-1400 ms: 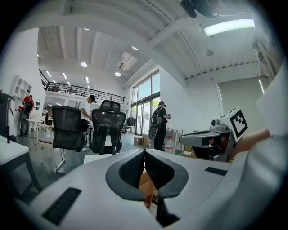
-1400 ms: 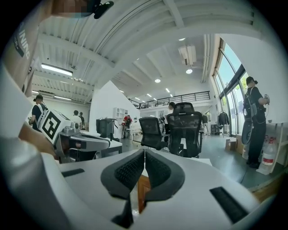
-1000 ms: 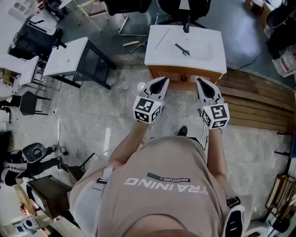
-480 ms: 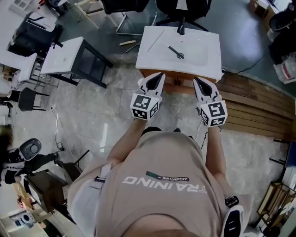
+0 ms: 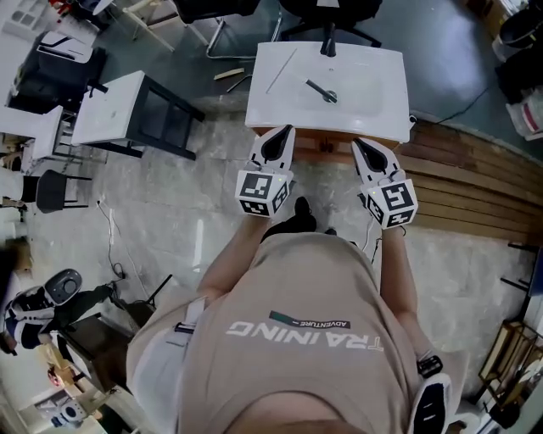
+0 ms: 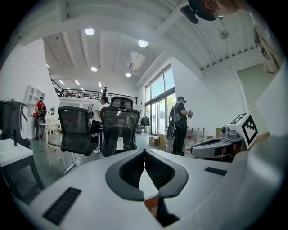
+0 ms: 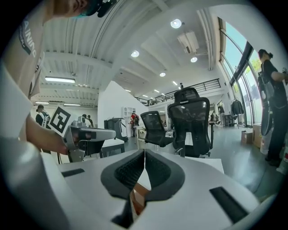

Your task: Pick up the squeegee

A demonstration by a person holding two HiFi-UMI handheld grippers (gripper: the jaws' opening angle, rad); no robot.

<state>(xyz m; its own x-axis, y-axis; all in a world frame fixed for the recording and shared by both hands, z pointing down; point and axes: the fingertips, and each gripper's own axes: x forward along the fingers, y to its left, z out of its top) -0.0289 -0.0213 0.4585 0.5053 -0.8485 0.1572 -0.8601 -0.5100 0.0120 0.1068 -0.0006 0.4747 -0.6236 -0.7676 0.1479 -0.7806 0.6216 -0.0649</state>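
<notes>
The squeegee, a small dark tool with a handle, lies on the white top of a wooden cabinet straight ahead of me. Next to it on the left lies a thin pale rod. My left gripper and right gripper are side by side at the cabinet's near edge, both pointing at it and short of the squeegee. In the left gripper view the left gripper has its jaws shut with nothing between them. The right gripper is shut and empty in its own view too.
Black office chairs stand behind the cabinet. A white side table is at the left, wooden planks lie on the floor at the right. Other people stand far off in the hall.
The person has stepped toward the cabinet. Both grippers have moved forward to its near edge and stay shut.
</notes>
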